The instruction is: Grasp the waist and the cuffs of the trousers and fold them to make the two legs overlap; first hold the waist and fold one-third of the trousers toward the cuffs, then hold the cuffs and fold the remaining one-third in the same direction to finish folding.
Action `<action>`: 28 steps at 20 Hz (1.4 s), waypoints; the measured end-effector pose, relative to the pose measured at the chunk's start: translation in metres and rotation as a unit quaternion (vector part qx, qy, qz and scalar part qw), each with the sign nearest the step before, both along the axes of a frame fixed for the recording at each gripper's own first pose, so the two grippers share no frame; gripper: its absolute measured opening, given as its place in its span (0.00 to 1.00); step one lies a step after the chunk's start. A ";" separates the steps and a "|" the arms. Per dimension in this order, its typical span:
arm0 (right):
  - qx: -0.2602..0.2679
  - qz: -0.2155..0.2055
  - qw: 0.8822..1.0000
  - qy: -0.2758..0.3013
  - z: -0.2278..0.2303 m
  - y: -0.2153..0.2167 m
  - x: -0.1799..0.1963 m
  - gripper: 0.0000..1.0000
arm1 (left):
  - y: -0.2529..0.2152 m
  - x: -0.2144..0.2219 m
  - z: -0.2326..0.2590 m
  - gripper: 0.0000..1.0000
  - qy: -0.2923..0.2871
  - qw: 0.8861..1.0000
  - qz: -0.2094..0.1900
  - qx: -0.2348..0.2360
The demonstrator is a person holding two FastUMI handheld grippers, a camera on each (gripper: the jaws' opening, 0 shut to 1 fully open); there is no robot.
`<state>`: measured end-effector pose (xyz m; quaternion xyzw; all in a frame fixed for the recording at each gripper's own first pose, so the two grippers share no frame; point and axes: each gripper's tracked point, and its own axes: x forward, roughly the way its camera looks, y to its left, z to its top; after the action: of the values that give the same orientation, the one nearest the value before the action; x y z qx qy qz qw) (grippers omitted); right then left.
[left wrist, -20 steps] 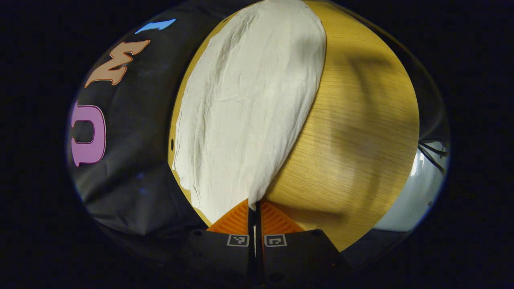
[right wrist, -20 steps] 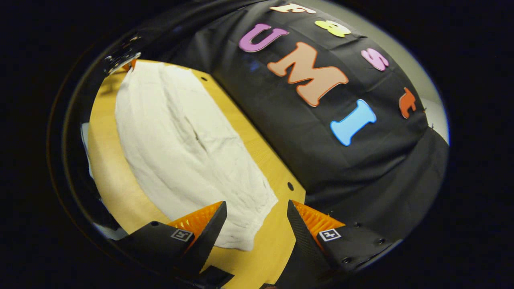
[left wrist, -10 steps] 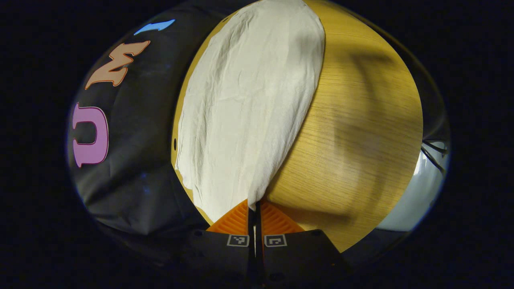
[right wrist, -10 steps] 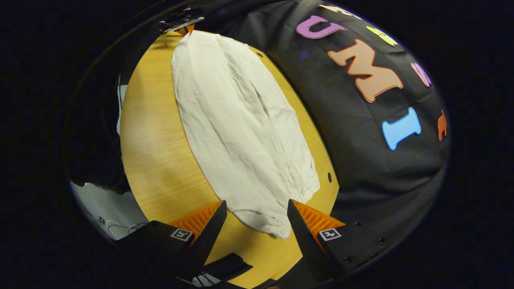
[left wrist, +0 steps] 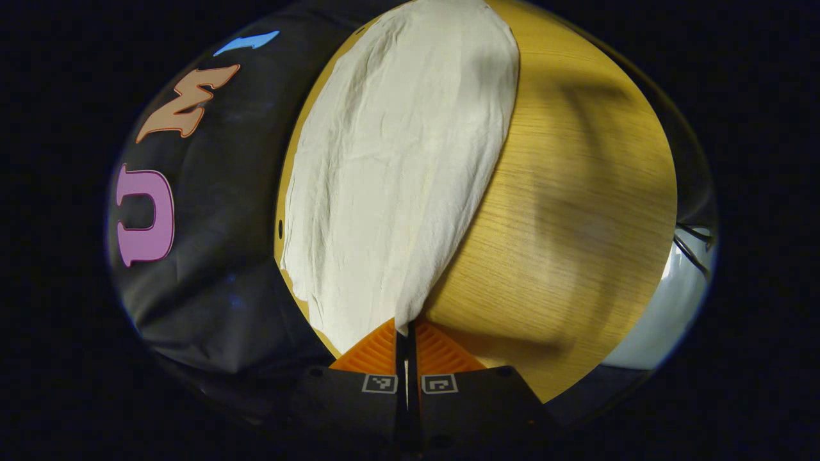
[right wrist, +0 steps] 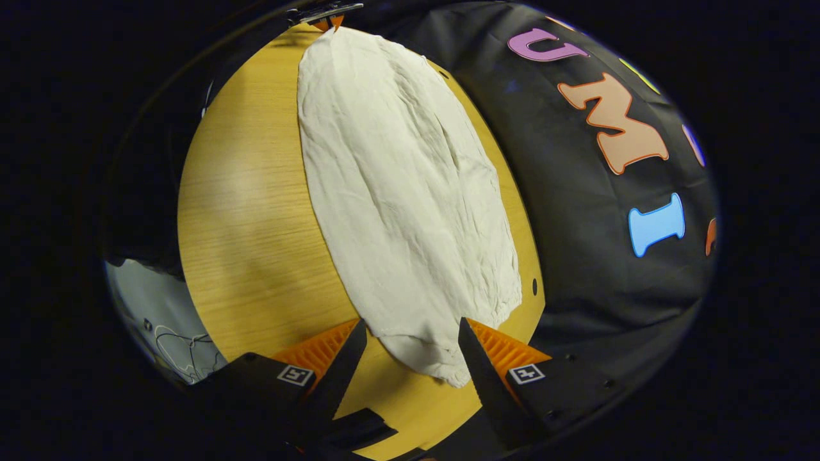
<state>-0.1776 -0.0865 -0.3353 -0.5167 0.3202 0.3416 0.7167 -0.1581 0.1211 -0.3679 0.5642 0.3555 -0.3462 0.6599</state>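
Pale cream trousers (left wrist: pixel 397 166) lie flat and lengthwise on the wooden table (left wrist: pixel 576 211), close to the black cloth wall. My left gripper (left wrist: pixel 405 330) is shut on the near corner of one end, the cloth pinched between both fingers. In the right gripper view the trousers (right wrist: pixel 403 179) stretch away from me, and their gathered near end lies between the fingers of my right gripper (right wrist: pixel 411 323), which stands open and is not pressing on the cloth. The left gripper (right wrist: pixel 330 25) appears at the far end of the trousers, holding that corner.
The table (right wrist: pixel 250 211) has a bare strip of wood along the side away from the wall. A small hole (right wrist: pixel 534 282) sits near the table's wall-side edge. Beyond the table edge, cables (right wrist: pixel 173 333) lie on a pale floor.
My right gripper has swung round and come in line with the trousers, so their near end now lies between its open fingers. The left gripper has kept its hold and barely moved.
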 end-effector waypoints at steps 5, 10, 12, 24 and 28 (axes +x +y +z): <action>-0.018 -0.004 1.000 -0.021 -0.010 0.003 0.015 0.85 | 0.000 -0.001 0.001 0.00 -0.001 1.000 0.002 0.001; -0.030 -0.004 1.000 -0.004 -0.025 0.005 0.009 0.44 | 0.000 0.000 0.000 0.00 -0.001 1.000 0.006 0.002; -0.039 0.000 0.999 -0.009 -0.026 0.005 0.007 0.22 | 0.001 -0.001 0.000 0.00 -0.001 1.000 0.008 0.001; 0.000 -0.061 0.997 -0.040 0.014 0.000 0.030 0.08 | 0.003 0.024 0.031 0.00 -0.037 0.998 0.051 -0.012; 0.024 -0.078 0.994 -0.074 0.040 0.000 0.053 0.08 | 0.001 0.051 0.055 0.00 -0.064 0.995 0.076 -0.011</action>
<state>-0.1250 -0.0864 -0.2955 -0.4966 0.2970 0.2529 0.7754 -0.1066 0.1224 -0.3128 0.5495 0.3502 -0.2623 0.7117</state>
